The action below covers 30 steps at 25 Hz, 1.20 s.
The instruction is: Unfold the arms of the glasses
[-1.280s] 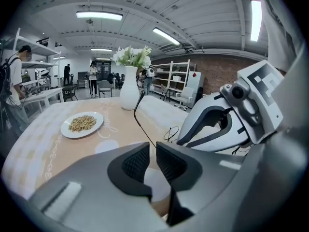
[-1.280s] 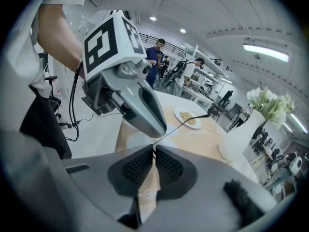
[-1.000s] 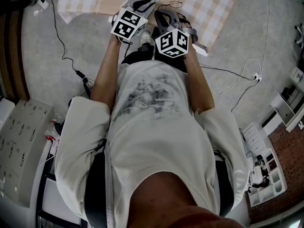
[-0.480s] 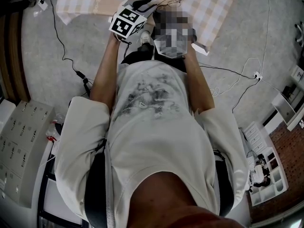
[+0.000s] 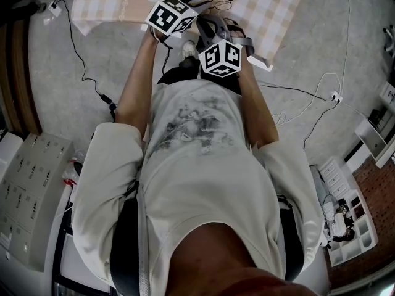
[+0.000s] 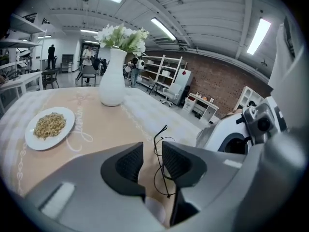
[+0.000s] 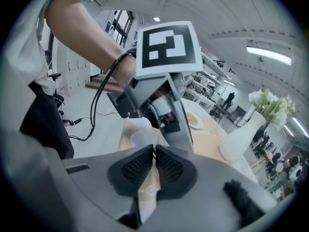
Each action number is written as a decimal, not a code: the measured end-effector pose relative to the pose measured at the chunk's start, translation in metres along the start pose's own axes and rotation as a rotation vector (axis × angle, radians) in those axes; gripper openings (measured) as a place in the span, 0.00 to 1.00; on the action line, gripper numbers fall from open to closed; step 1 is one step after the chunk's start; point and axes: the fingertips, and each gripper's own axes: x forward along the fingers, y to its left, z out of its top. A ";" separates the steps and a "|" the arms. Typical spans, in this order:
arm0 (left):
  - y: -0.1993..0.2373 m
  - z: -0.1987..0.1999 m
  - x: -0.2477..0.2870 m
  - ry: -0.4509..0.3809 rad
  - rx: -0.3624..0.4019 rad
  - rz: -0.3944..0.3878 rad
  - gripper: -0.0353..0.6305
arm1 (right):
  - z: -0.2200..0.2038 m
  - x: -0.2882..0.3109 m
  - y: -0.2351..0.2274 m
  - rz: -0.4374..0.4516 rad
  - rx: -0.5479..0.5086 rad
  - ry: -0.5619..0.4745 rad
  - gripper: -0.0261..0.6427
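Compared with 1 second ago, our left gripper [image 6: 153, 148] sits farther out over the table [image 6: 19, 158] in the head view, and its jaws have just been opening. Our right gripper [image 7: 154, 150] has kept its spot. We see the glasses [image 6: 161, 168], a thin dark wire frame, standing on end between the left pads [image 6: 126, 166]. Those pads are spread wide and not squeezing it, and 1 arm of the frame sticks up past the tips. The right jaws are nearly together, pinching a thin dark bit of that frame. Both our bare forearms [image 5: 139, 85] reach forward from the torso, with the 2 grippers close side by side and tilted down at the table's near edge. White cursive on the peach runner [image 6: 101, 129] looks like "Jasmine". The marker cubes [image 5: 220, 57] carry only black-and-white squares.
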 end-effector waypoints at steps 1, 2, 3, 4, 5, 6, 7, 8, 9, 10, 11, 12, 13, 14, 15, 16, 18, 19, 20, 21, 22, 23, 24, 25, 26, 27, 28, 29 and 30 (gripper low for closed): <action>-0.001 0.000 0.003 0.011 -0.001 -0.016 0.25 | 0.000 0.000 0.000 0.000 -0.001 0.000 0.08; -0.002 -0.001 0.006 0.022 -0.004 -0.031 0.25 | 0.000 0.000 0.000 0.000 -0.002 0.000 0.08; -0.002 -0.002 0.008 0.034 -0.008 -0.047 0.25 | 0.000 -0.001 0.000 0.000 -0.001 -0.001 0.08; -0.003 -0.003 0.010 0.045 -0.014 -0.061 0.25 | -0.001 -0.001 0.000 0.000 -0.001 -0.001 0.08; -0.004 -0.004 0.013 0.056 -0.021 -0.075 0.25 | -0.001 -0.001 0.000 0.000 -0.001 -0.002 0.08; -0.004 -0.006 0.015 0.067 -0.028 -0.088 0.25 | -0.001 -0.001 0.000 0.000 -0.001 -0.002 0.08; -0.004 -0.008 0.017 0.077 -0.035 -0.099 0.25 | -0.001 -0.001 0.001 0.000 -0.001 -0.002 0.08; -0.005 -0.009 0.018 0.087 -0.041 -0.109 0.25 | -0.001 -0.001 0.001 0.001 -0.001 -0.001 0.08; -0.005 -0.011 0.020 0.096 -0.045 -0.118 0.25 | -0.002 -0.001 0.001 0.001 0.000 -0.001 0.08; -0.005 -0.012 0.022 0.105 -0.048 -0.126 0.25 | -0.002 -0.001 0.001 0.001 0.000 0.000 0.08; -0.005 -0.013 0.023 0.113 -0.049 -0.132 0.25 | -0.002 -0.001 0.001 0.001 0.001 0.000 0.08; -0.005 -0.014 0.024 0.120 -0.048 -0.138 0.24 | -0.002 -0.001 0.001 0.001 0.002 0.001 0.08; -0.005 -0.016 0.024 0.128 -0.045 -0.142 0.21 | -0.002 -0.001 0.001 0.001 0.003 0.001 0.08; -0.006 -0.017 0.025 0.135 -0.042 -0.144 0.19 | -0.001 -0.001 0.001 0.000 0.004 0.001 0.08; -0.006 -0.018 0.026 0.140 -0.037 -0.145 0.15 | -0.001 0.000 0.001 0.000 0.004 0.001 0.08; -0.007 -0.019 0.026 0.143 -0.032 -0.144 0.12 | 0.000 0.000 0.001 0.001 0.003 0.001 0.08; -0.008 -0.020 0.026 0.140 -0.020 -0.141 0.10 | 0.000 0.001 0.003 0.003 0.001 0.001 0.08; -0.008 -0.019 0.026 0.132 -0.012 -0.138 0.09 | 0.000 0.001 0.003 0.003 0.002 0.002 0.08; -0.008 -0.018 0.025 0.121 -0.003 -0.132 0.08 | 0.000 0.002 0.004 0.003 0.004 0.003 0.08; -0.008 -0.016 0.024 0.108 0.006 -0.123 0.07 | 0.000 0.002 0.004 0.002 0.007 0.003 0.08; -0.008 -0.015 0.023 0.093 0.012 -0.114 0.07 | 0.001 0.002 0.004 0.001 0.010 0.003 0.08; -0.008 -0.013 0.021 0.078 0.016 -0.104 0.07 | 0.001 0.002 0.004 0.001 0.013 0.003 0.08; -0.008 -0.012 0.019 0.063 0.019 -0.095 0.07 | 0.001 0.002 0.004 0.001 0.016 0.003 0.08; -0.008 -0.011 0.018 0.047 0.020 -0.085 0.07 | 0.001 0.002 0.004 0.001 0.018 0.003 0.08; -0.008 -0.010 0.016 0.033 0.022 -0.077 0.07 | 0.001 0.002 0.005 0.001 0.020 0.003 0.08; -0.008 -0.010 0.014 0.019 0.024 -0.069 0.07 | 0.002 0.003 0.005 0.002 0.021 0.003 0.08; -0.008 -0.009 0.013 0.007 0.026 -0.063 0.07 | 0.002 0.003 0.006 0.002 0.023 0.004 0.08; -0.008 -0.008 0.011 -0.005 0.028 -0.057 0.07 | 0.002 0.003 0.006 0.002 0.025 0.004 0.08; -0.008 -0.008 0.009 -0.018 0.029 -0.051 0.07 | 0.003 0.003 0.006 0.002 0.027 0.004 0.08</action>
